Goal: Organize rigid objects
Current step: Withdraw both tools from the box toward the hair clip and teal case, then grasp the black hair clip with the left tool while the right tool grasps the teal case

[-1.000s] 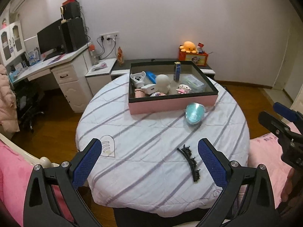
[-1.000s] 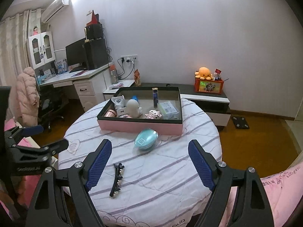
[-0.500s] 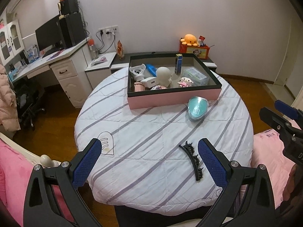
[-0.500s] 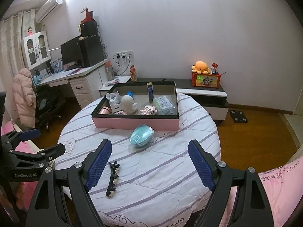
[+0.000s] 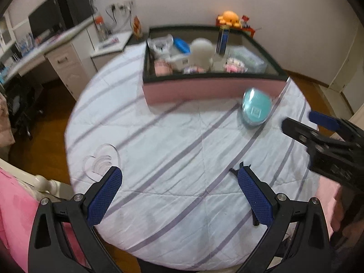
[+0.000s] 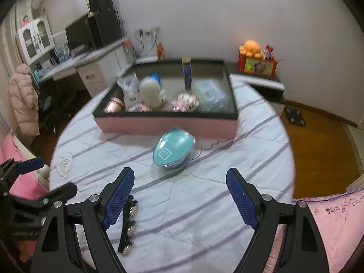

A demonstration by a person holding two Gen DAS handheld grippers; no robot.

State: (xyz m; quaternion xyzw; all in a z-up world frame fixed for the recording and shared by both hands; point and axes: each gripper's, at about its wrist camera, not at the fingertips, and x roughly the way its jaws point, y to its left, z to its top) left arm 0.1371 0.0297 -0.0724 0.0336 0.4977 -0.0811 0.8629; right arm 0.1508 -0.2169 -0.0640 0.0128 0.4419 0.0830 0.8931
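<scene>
Both grippers hang over the table with jaws spread wide and nothing in them, so I'd say this is the approach to a pickup. The right gripper [image 6: 179, 199] faces the teal case [image 6: 174, 150], which lies just in front of the pink box [image 6: 166, 125], long axis slanting toward the box's right corner. The hair clip [image 6: 128, 225] lies nearer than the case, lengthwise toward the box, partly behind the left gripper [image 5: 179, 195]. Next move needs lowering squarely.

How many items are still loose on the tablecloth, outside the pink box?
2. A teal egg-shaped case lies just in front of the pink box. A black hair clip lies nearer, beside the right gripper. The grippers may hide others.
</scene>
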